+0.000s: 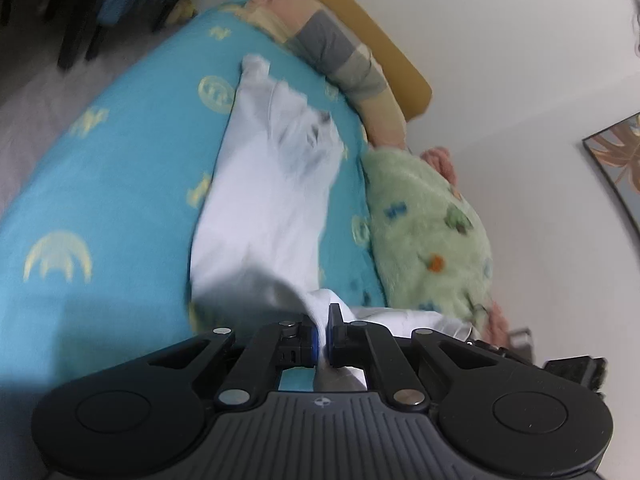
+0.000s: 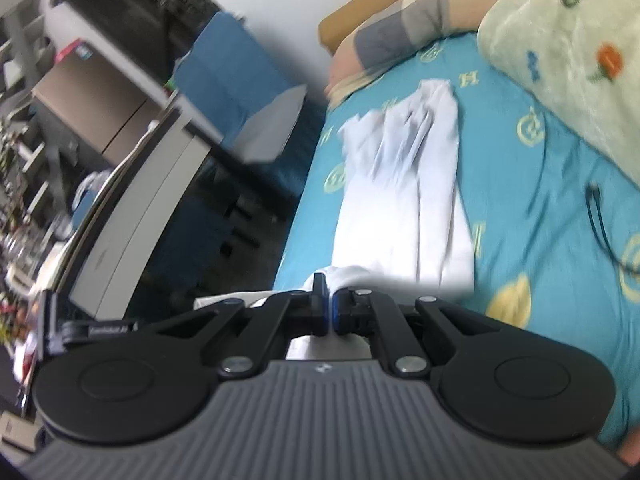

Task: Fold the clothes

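A bed [image 1: 120,184] with a turquoise patterned sheet stands against a white wall [image 1: 500,40]. A framed picture [image 1: 616,160] hangs there. A grey desk [image 2: 160,184] stands beside the bed's far edge.

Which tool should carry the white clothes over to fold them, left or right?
Neither alone, probably. The left tool and right tool are each shut on the near edge of the white garment, which stretches away across the blue bedsheet. Carrying that edge forward together looks best.
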Available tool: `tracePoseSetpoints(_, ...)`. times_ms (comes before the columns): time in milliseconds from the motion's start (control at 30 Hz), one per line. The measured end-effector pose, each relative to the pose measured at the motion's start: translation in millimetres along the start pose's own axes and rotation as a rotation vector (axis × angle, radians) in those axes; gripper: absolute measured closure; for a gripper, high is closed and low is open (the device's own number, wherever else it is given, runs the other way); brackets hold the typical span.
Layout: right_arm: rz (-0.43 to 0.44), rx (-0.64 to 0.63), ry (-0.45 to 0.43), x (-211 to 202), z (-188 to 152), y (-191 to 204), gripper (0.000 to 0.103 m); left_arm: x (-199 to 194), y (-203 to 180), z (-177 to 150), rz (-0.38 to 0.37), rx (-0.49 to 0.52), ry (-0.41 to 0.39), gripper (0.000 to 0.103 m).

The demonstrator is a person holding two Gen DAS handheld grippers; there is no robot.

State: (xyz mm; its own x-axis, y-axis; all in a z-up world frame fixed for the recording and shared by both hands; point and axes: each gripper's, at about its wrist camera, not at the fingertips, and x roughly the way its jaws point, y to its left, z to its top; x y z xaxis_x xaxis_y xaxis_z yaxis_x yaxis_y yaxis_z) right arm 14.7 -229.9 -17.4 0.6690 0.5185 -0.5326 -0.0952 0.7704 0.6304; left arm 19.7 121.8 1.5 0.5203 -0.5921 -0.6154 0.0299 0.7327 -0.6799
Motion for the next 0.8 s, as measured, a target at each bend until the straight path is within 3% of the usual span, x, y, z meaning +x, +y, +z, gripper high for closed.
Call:
tracePoseSetpoints(167,-0.084,-0.033,-0.072,68,54,-17,0.097,65,-13,70,0.075,0.095,-0.139,0.098)
tracePoseSetpoints(367,-0.133,-0.076,-0.147,160,103,-54,0.097,158,-10,125,0.190,0.219,-0.258,0.099)
tracePoseSetpoints(567,-0.158,-0.129,-0.142,233,115,-99,0.097,236,25,147,0.269,0.272,-0.239,0.098)
tracePoseSetpoints(700,-0.177,-0.158,-0.121,254,110,-109,0.095,234,23,141,0.268,0.298,-0.222,0.098)
tracePoseSetpoints(733,-0.183,-0.161,-0.112,257,109,-109,0.095,233,22,139,0.267,0.304,-0.218,0.096)
tracePoseSetpoints(800,-0.187,-0.155,-0.094,256,110,-106,0.092,231,21,136,0.265,0.316,-0.210,0.073)
